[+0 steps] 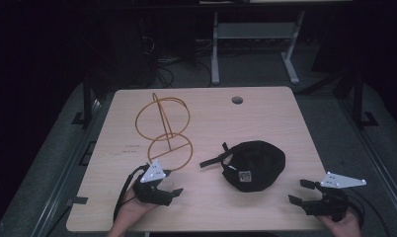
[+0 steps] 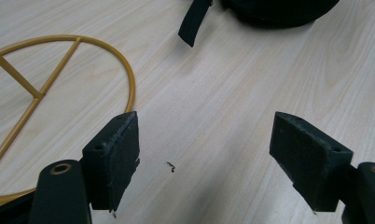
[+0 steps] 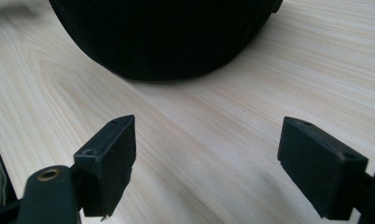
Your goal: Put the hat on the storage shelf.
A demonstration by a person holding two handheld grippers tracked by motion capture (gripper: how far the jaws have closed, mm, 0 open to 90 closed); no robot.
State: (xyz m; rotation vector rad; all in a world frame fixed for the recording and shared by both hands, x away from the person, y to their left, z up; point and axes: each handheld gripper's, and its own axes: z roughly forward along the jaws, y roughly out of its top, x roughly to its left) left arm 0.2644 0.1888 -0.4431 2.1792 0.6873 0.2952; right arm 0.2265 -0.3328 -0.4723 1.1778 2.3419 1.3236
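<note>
While both hands rest low at the near edge of the wooden table (image 1: 265, 106), nothing is being held. The left gripper (image 1: 173, 190) sits near the front left part of the table, and its jaws stand wide apart with just bare wood between them. In the left gripper view you can see the two black pads (image 2: 118, 154) spread far from each other (a tiny dark speck (image 2: 170, 166) lies on the wood between them).

The right gripper (image 1: 301, 190) sits at the front right corner. Its jaws are wide apart too, and they hold nothing.

A black cap (image 1: 256, 165) lies on the table between the two grippers, a bit farther back than they are. It is closer to the right gripper, but not touching it. A black strap (image 1: 212, 160) sticks out from the cap to the left and lies flat on the wood. In the right gripper view the cap (image 3: 167, 32) is a big dark shape just ahead of the open jaws.

A yellow wire stand (image 1: 164, 131) is on the left side of the table, made of two rings and thin rods. Its lower ring lies flat, just beside the left gripper. In the left gripper view that ring (image 2: 125, 77) curves past the left pad.
</note>
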